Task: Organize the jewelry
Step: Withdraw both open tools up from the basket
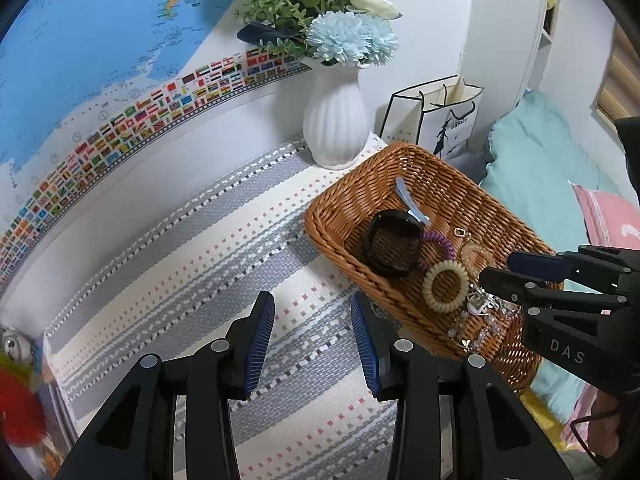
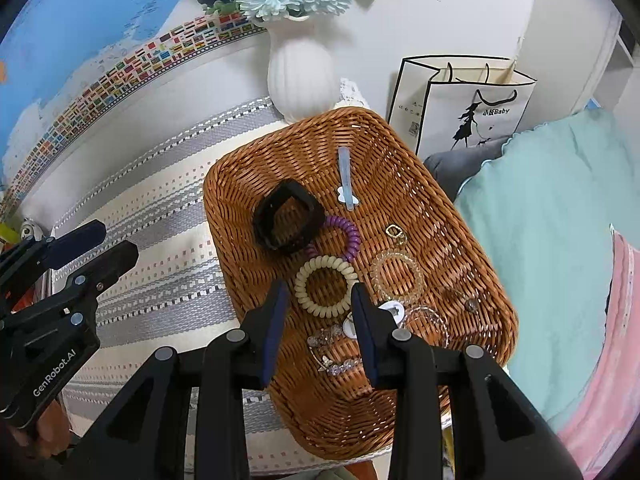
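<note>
A brown wicker basket (image 2: pixel 218 216) (image 1: pixel 320 232) sits on a striped cloth. It holds a black square bangle (image 2: pixel 288 216), a purple coil tie (image 2: pixel 349 236), a cream coil tie (image 2: pixel 326 288), a clear coil tie (image 2: pixel 396 276), a gold earring (image 2: pixel 396 234), a pale blue hair clip (image 2: pixel 346 176) and a crystal piece (image 2: pixel 332 346). My right gripper (image 2: pixel 319 292) (image 1: pixel 500 274) hangs open over the basket's near part, just above the cream tie, with nothing in it. My left gripper (image 1: pixel 314 314) (image 2: pixel 102 246) stands open over the cloth, left of the basket, holding nothing.
A white ribbed vase (image 1: pixel 336 128) of blue and white flowers stands behind the basket. A paper gift bag (image 2: pixel 460 108) is at the back right. A teal blanket (image 2: pixel 552 220) and pink cloth lie right of the table. A world map covers the wall.
</note>
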Tool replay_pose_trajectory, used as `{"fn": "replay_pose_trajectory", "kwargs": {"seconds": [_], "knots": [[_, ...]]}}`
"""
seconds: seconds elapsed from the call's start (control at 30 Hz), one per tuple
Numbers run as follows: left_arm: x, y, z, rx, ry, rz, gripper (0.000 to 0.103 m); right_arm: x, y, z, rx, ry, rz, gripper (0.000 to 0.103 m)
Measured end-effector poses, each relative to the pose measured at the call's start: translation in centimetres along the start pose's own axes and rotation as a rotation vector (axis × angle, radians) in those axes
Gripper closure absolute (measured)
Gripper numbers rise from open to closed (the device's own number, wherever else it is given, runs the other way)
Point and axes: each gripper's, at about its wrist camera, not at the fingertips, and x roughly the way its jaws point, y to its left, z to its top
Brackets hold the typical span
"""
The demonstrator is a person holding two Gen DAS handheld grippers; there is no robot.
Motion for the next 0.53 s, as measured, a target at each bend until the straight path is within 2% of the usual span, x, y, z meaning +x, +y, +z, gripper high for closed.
{"fn": "replay_pose_trajectory", "kwargs": {"seconds": [0.27, 0.43, 0.53], "knots": [[-0.4, 0.4, -0.8, 0.012, 0.000, 0.000, 0.063, -0.4, 1.0, -1.0, 0.002, -0.003, -0.011, 0.067], [-1.3, 1.1, -1.5, 0.006, -0.056, 0.026, 0.063, -0.5, 1.7, -1.6, -0.002, 0.004, -0.017, 0.067], [-1.4, 2.1, -1.8, -0.017, -0.044, 0.017, 0.063, -0.6, 2.4, -2.1, -0.010, 0.007, -0.016, 0.067]]}}
